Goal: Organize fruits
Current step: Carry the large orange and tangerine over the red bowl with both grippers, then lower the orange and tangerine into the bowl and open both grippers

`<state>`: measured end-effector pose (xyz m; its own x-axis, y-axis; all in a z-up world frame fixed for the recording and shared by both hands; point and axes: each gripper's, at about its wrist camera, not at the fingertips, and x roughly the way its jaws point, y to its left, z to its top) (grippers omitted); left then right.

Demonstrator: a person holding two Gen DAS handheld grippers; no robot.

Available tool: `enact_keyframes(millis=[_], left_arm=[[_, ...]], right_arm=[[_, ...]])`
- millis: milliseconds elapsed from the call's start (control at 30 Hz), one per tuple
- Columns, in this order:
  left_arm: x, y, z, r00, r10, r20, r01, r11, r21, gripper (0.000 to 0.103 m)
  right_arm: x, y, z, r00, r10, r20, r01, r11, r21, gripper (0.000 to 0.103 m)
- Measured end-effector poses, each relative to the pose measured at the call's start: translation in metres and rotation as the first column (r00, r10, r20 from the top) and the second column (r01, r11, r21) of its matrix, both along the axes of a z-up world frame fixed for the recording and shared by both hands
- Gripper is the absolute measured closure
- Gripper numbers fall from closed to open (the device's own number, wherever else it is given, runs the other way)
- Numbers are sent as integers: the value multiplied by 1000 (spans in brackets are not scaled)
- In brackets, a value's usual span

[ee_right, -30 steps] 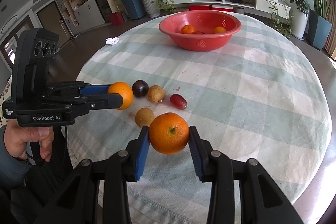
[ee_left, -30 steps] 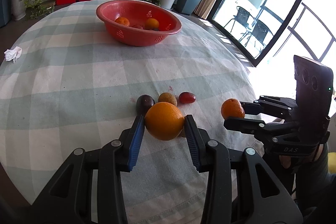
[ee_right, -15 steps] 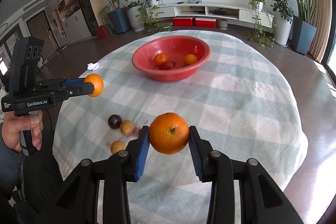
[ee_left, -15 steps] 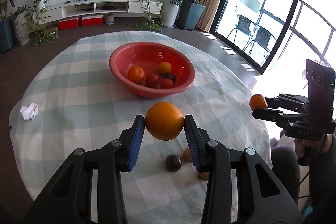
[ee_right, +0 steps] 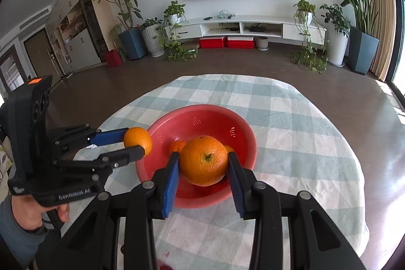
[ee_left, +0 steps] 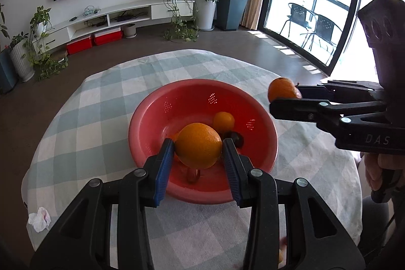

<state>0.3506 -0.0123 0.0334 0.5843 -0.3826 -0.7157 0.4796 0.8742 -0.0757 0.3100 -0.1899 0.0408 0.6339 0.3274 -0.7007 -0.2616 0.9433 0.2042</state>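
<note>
An orange (ee_left: 197,145) is clamped in the left tongs (ee_left: 198,151) and another orange (ee_right: 204,164) in the right tongs (ee_right: 204,168), both held over the red bowl (ee_left: 152,118). If dropped from this height, fruit already inside could get bruised, or an orange might be bounced out. The exact height is hard to judge.

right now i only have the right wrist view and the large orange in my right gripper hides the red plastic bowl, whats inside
observer: behind your large orange, a dark purple round fruit lies in the red plastic bowl.
operator: anything else in there
observer: a small orange, in full view, right beside the purple fruit.
operator: any loose stuff on the table
observer: a crumpled white tissue at the checked tablecloth's near left edge.
</note>
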Motion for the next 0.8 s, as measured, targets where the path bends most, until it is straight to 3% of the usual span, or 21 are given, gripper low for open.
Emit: enact_keyframes(millis=[167,400,700,800], left_arm=[[11,-11,-29,1000,-10,-14,10,1000,21,66],[21,-16,-51,1000,-13,-20,14,999,42,66],[22,-20,-61,999,-19,-27,20,998,52,65],[24,-16,-61,1000,4,-18,-3,998,56,54]], right_arm=[[31,14,-37,997,-5,-75,2,999,-38,63],[41,22,-64,994,-8,-109,-3,994,-107,63],[39,28,-72,995,-7,-100,-11,985,-174,63],[38,29,-71,995,-7,-97,-11,983,-183,63]])
